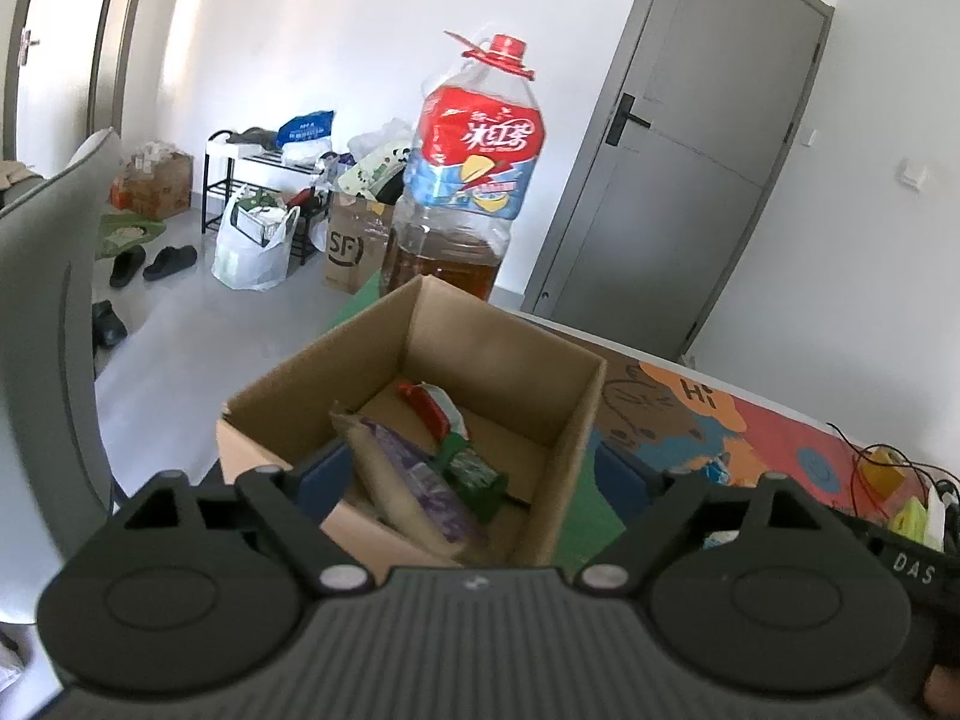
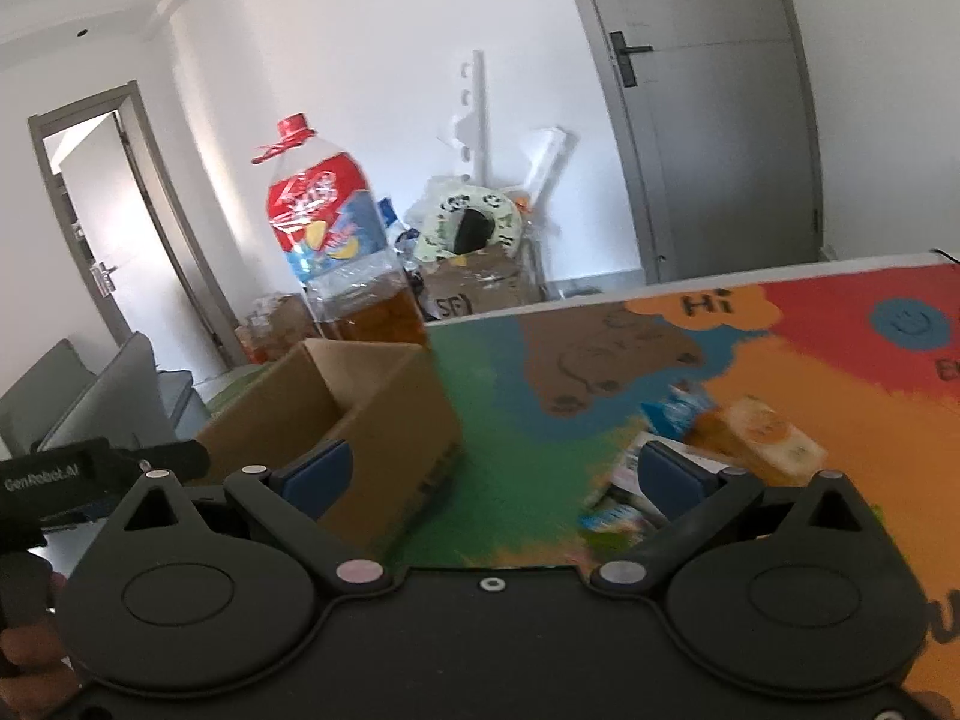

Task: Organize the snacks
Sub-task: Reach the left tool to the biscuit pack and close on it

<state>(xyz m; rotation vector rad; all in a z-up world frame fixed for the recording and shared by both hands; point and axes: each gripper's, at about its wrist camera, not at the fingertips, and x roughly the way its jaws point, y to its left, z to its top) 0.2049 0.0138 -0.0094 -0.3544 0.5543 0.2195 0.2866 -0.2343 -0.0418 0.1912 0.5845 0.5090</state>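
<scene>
An open cardboard box (image 1: 510,354) stands on the colourful mat. Inside lie a beige and purple packet (image 1: 402,474), a red and white packet (image 1: 435,405) and a green packet (image 1: 474,474). My left gripper (image 1: 474,480) is open and empty, just above the box's near edge. In the right wrist view the box (image 2: 384,420) is at the left. My right gripper (image 2: 492,474) is open and empty over the green part of the mat (image 2: 498,420). Loose snacks lie to its right: an orange packet (image 2: 762,432), a blue packet (image 2: 678,411) and blurred packets (image 2: 618,498) by the right finger.
A large oil bottle (image 1: 468,180) with a red cap stands right behind the box; it also shows in the right wrist view (image 2: 342,252). Cables and small items (image 1: 894,480) lie at the mat's right end. A grey chair (image 1: 42,312) is at the left. Bags and boxes clutter the floor behind.
</scene>
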